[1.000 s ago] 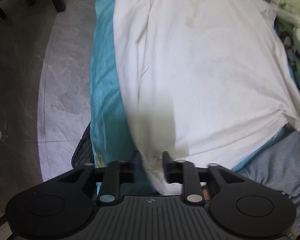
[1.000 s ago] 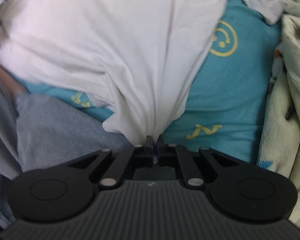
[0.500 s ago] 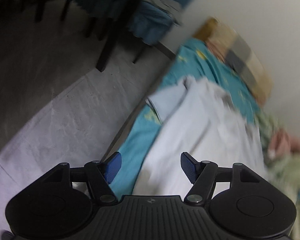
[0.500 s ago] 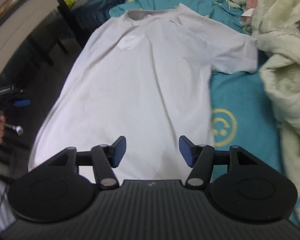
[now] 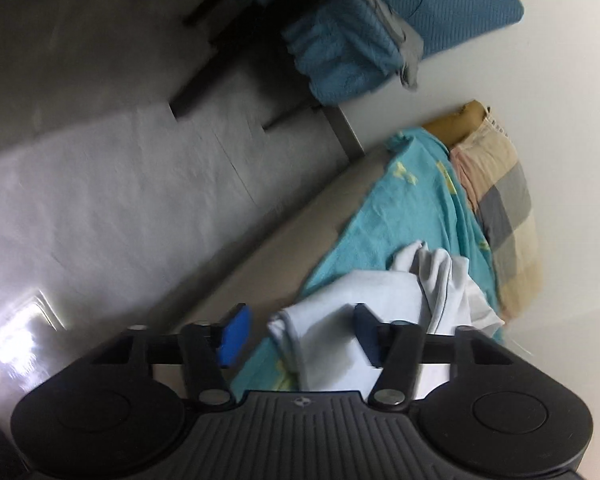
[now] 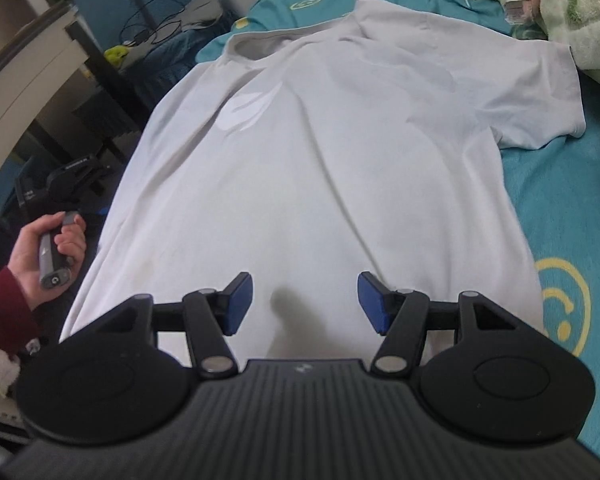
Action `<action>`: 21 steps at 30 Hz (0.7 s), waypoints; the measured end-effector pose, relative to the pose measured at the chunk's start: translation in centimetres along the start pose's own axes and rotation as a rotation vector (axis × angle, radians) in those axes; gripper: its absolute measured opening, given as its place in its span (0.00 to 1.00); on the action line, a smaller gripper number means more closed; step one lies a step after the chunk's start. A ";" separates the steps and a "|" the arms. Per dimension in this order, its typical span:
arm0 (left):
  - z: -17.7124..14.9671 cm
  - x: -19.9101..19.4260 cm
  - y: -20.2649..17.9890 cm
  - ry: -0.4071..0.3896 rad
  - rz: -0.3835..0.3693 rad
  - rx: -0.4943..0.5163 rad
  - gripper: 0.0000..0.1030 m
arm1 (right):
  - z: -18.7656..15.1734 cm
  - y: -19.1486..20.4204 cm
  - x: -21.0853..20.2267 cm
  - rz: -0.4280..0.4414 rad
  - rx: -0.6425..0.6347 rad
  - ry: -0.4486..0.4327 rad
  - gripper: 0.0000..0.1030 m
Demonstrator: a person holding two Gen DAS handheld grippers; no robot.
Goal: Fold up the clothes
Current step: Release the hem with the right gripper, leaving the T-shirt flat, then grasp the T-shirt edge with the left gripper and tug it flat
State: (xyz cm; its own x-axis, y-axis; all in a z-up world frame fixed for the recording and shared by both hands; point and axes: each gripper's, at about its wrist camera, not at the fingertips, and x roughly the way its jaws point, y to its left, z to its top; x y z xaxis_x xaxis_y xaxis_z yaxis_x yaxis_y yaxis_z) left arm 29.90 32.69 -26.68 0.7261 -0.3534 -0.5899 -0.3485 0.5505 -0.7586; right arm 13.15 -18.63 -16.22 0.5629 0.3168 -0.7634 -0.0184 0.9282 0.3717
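A white T-shirt [image 6: 320,152] lies flat, front up, on the teal bedsheet [image 6: 572,208], collar at the far end. My right gripper [image 6: 306,304] hovers open over the shirt's lower part, with nothing between its blue pads [image 6: 238,304]. In the left wrist view the shirt's sleeve [image 5: 324,320] lies bunched at the bed's edge. My left gripper [image 5: 300,334] straddles that sleeve. Its jaws are closing, and the pads [image 5: 234,336] stand clear of the cloth. A hand [image 6: 40,248] with a red cuff grips a grey handle left of the shirt.
A green fleece blanket [image 6: 580,12] is heaped along the bed's right side. A checked pillow [image 5: 500,216] lies at the head against the wall. Beside the bed are grey floor [image 5: 100,200], a chair draped in blue cloth [image 5: 360,40] and a desk [image 6: 32,72].
Both grippers held the shirt's hem a second ago and have let go. The right one opened and drew back above the shirt. The left one swung over to the sleeve at the bed's edge.
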 end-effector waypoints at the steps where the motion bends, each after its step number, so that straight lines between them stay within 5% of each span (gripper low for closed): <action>1: 0.3 0.3 -0.2 -0.022 -0.014 0.040 0.36 | 0.1 -0.2 0.1 0.001 0.008 0.001 0.59; 2: 0.6 0.5 -0.4 -0.036 -0.023 0.072 0.21 | 0.1 -0.3 0.2 0.004 0.014 0.003 0.59; 4: 1.3 0.8 -0.8 -0.046 -0.016 0.114 0.11 | 0.1 -0.5 0.3 0.008 0.027 0.006 0.59; 13: 1.9 -3.9 -6.9 -0.211 0.183 0.367 0.03 | -0.5 -0.3 -0.9 0.039 0.030 0.008 0.59; 18: 2.5 -6.5 -9.1 -0.327 0.212 0.370 0.00 | -0.6 -0.4 -1.9 0.048 0.035 -0.015 0.59; 21: 2.9 -7.5 -10.0 -0.321 0.215 0.359 0.00 | -0.3 -0.4 -2.2 0.058 0.039 -0.030 0.59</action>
State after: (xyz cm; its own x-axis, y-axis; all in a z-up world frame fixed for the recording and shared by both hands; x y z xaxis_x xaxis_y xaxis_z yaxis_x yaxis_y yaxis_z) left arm 29.68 32.05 -13.87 0.8252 0.0143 -0.5647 -0.3252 0.8295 -0.4542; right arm 11.67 -19.61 -14.80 0.5865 0.3631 -0.7240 -0.0195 0.8999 0.4356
